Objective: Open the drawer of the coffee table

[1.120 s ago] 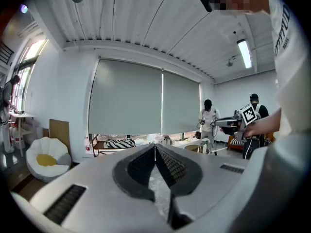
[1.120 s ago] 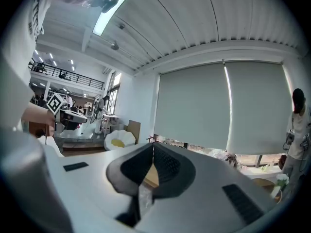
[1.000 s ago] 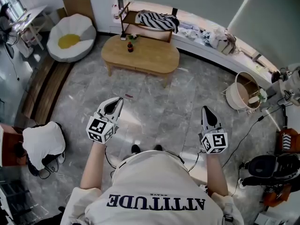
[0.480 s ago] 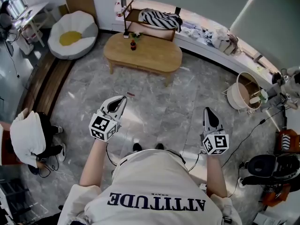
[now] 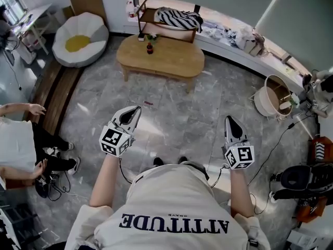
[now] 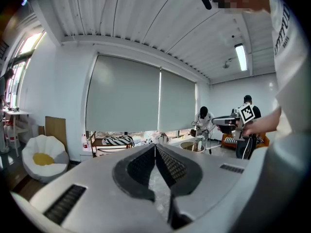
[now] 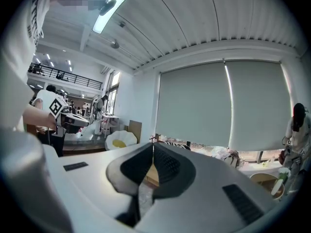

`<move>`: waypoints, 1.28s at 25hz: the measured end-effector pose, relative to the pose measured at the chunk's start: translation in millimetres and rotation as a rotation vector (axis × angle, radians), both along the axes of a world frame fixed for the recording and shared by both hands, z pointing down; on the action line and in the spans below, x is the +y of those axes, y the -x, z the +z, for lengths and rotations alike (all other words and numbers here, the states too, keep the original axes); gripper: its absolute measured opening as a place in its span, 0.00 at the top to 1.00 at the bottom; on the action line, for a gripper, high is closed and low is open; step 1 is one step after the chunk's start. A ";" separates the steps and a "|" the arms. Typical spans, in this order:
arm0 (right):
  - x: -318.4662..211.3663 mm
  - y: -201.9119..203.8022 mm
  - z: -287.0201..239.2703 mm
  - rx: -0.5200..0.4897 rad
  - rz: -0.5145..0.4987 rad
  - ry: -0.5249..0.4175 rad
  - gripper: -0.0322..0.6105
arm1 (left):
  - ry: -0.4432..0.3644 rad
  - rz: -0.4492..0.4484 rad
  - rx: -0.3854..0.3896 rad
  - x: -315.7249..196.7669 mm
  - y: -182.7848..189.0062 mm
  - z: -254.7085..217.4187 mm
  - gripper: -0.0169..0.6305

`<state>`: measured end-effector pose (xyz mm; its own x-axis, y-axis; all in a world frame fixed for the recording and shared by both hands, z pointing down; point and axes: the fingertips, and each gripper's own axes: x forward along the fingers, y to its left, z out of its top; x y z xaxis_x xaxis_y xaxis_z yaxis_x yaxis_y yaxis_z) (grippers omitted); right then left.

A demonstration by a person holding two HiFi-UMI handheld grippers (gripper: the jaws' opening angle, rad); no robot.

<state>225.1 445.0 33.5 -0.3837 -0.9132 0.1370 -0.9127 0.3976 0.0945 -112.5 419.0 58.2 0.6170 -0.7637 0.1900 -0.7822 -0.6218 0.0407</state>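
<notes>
Right, both grippers are out front at waist height over a glossy floor (image 5: 177, 105) of grey, marble-veined tiles. The left gripper (image 5: 135, 110) has its pale, wedge-shaped shell tapering to a point, and its dark ribbed fingers (image 6: 171, 165) are pressed flat together with nothing between them. Same on the other side: the right gripper (image 5: 229, 121) shows its fingers (image 7: 167, 165) closed tip to tip and empty.

The coffee table (image 5: 161, 60) sits well apart from both, across the open floor. It is a rounded oval slab of light, smooth wood on short legs. A small dark bottle (image 5: 150, 48) stands upright near the back edge of its worktop. From up here I cannot make out a drawer front.

Just behind the table is a low wooden rack (image 5: 143, 17) with a black-and-white striped cushion (image 5: 177, 20) lying on it. Off to the left is a soft, scalloped white seat (image 5: 80, 38) with a yellow centre, shaped like a fried egg. A round, pale basket (image 5: 273, 97) stands at the right, and a person (image 5: 21, 145) in a white top sits on the floor at the left edge.
</notes>
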 end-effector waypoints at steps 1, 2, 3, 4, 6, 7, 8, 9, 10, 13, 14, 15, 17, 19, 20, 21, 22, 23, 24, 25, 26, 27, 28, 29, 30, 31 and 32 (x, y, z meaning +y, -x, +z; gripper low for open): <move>0.3 4.4 0.9 0.001 0.001 0.001 0.92 | 0.000 0.001 0.000 0.3 4.2 0.7 0.94; 0.8 8.0 2.0 0.001 0.002 0.002 0.92 | 0.002 0.001 -0.001 0.8 8.1 1.5 0.94; 1.4 11.2 3.0 0.000 0.003 0.003 0.92 | 0.003 0.001 -0.001 1.4 12.0 2.3 0.94; 1.8 14.3 3.5 0.000 0.004 0.003 0.92 | 0.005 0.000 -0.001 1.7 15.7 3.0 0.94; 1.5 20.4 4.0 -0.002 0.006 0.003 0.92 | 0.007 0.000 -0.001 0.9 22.7 3.8 0.94; 1.1 23.4 4.4 -0.001 0.005 0.004 0.92 | 0.008 0.000 -0.002 0.1 25.7 4.3 0.94; 0.8 25.9 5.0 0.000 0.003 0.005 0.92 | 0.009 0.000 -0.002 -0.7 28.1 4.7 0.94; 0.3 27.8 5.9 0.002 0.002 0.007 0.92 | 0.008 0.000 -0.002 -1.7 29.8 4.9 0.94; -0.3 28.9 6.7 0.004 0.001 0.009 0.92 | 0.007 0.001 -0.001 -2.7 30.6 4.8 0.94; -4.0 29.8 7.6 0.004 0.001 0.013 0.92 | 0.002 0.003 0.003 -6.3 31.0 3.8 0.94; -6.0 30.4 7.1 0.004 0.001 0.012 0.92 | 0.002 0.003 0.003 -8.1 31.5 3.9 0.94; -8.4 31.4 6.6 0.004 0.000 0.011 0.92 | 0.003 0.003 0.002 -10.3 32.0 4.2 0.94; -14.1 33.3 6.9 0.006 -0.006 0.011 0.92 | 0.004 0.002 0.001 -15.0 32.8 5.2 0.94; -20.9 34.0 9.9 0.009 -0.014 0.016 0.92 | 0.007 -0.002 0.002 -20.1 33.0 7.1 0.94; -25.0 33.7 11.6 0.009 -0.018 0.019 0.92 | 0.009 -0.005 0.002 -23.0 32.7 8.1 0.94; -29.5 33.1 12.8 0.008 -0.022 0.020 0.92 | 0.009 -0.008 0.003 -26.1 32.1 9.0 0.94; -34.2 32.3 13.6 0.006 -0.026 0.020 0.92 | 0.009 -0.012 0.002 -29.0 31.2 9.7 0.94; -39.0 31.2 14.4 0.004 -0.031 0.019 0.92 | 0.008 -0.015 0.001 -32.1 29.9 10.1 0.94; -44.3 30.1 15.0 0.002 -0.036 0.018 0.92 | 0.007 -0.019 0.000 -35.6 28.5 10.0 0.94; -50.2 29.1 15.5 0.001 -0.041 0.017 0.92 | 0.004 -0.022 -0.002 -39.7 27.1 9.6 0.94; -56.6 28.4 16.3 0.000 -0.045 0.017 0.92 | 0.002 -0.024 -0.003 -44.3 25.8 9.1 0.94; -63.4 28.1 17.3 -0.001 -0.049 0.018 0.92 | 0.001 -0.027 -0.004 -49.1 24.9 9.0 0.94; -70.3 28.0 18.5 -0.003 -0.053 0.019 0.92 | 0.001 -0.029 -0.005 -54.0 24.2 9.3 0.94; -77.3 28.1 19.6 -0.005 -0.058 0.020 0.92 | 0.001 -0.033 -0.005 -59.1 23.5 9.9 0.94; -84.5 28.1 20.5 -0.005 -0.065 0.021 0.92 | 0.002 -0.036 -0.006 -64.6 22.4 10.4 0.94; -91.9 27.8 21.5 -0.004 -0.072 0.023 0.92 | 0.003 -0.038 -0.007 -70.7 20.9 10.6 0.94; -99.6 27.1 22.5 -0.001 -0.079 0.024 0.92 | 0.003 -0.041 -0.008 -77.3 19.0 10.6 0.94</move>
